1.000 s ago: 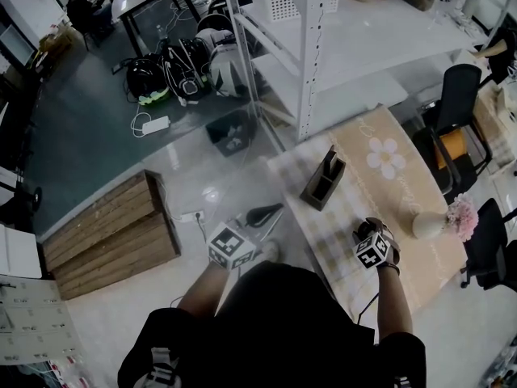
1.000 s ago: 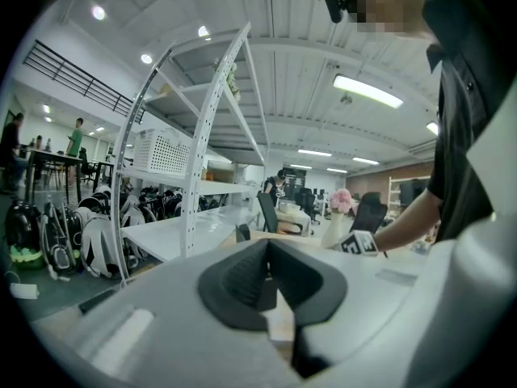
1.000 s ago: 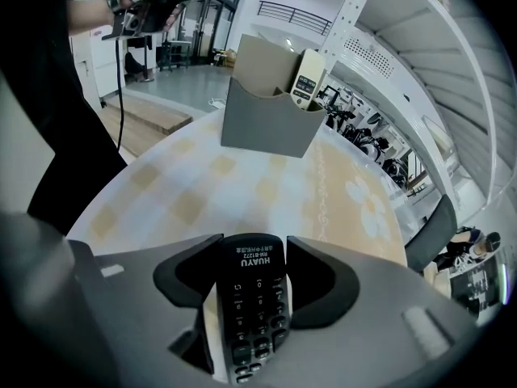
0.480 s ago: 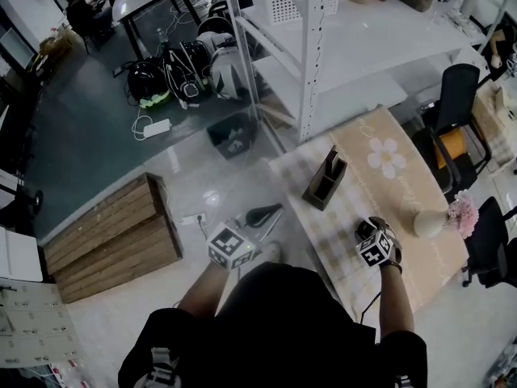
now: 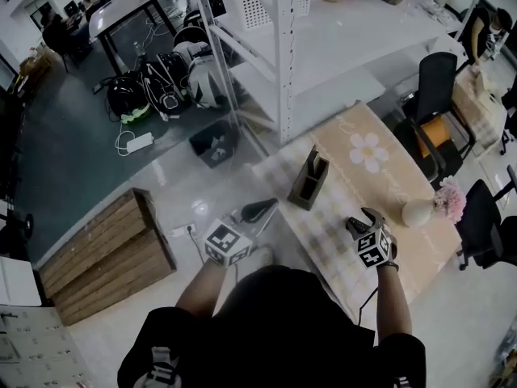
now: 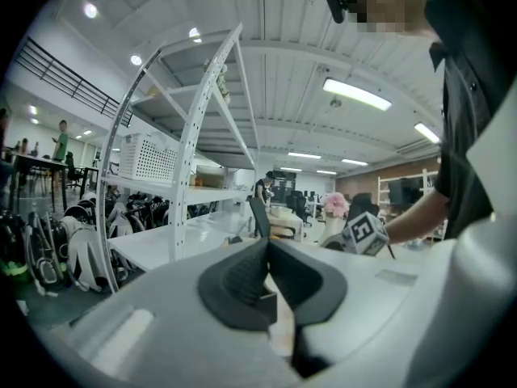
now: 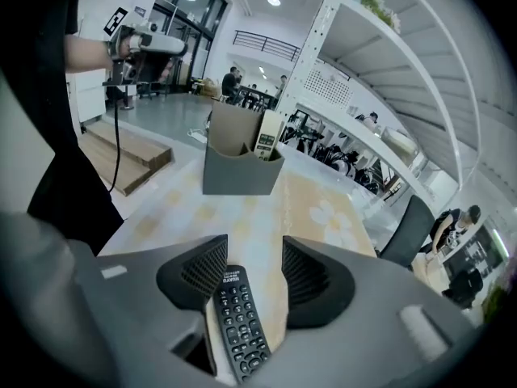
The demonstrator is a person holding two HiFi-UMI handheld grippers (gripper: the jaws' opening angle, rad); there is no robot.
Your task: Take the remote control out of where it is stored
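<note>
A black remote control lies flat on the table between the jaws of my right gripper. The jaws are closing, with a gap still showing beside the remote. In the head view my right gripper hovers over the table's near part and hides the remote. A grey holder box stands farther along the table with another light-coloured remote upright in it. My left gripper is held off the table's left side, its pads together and nothing in them.
The table has a beige cloth with a flower print. A white vase with pink flowers stands right of my right gripper. A white shelf rack rises behind the table, black chairs to the right, a wooden crate on the floor left.
The head view has shifted a little. Both grippers stay in roughly the same places, the right one low over the table's near part.
</note>
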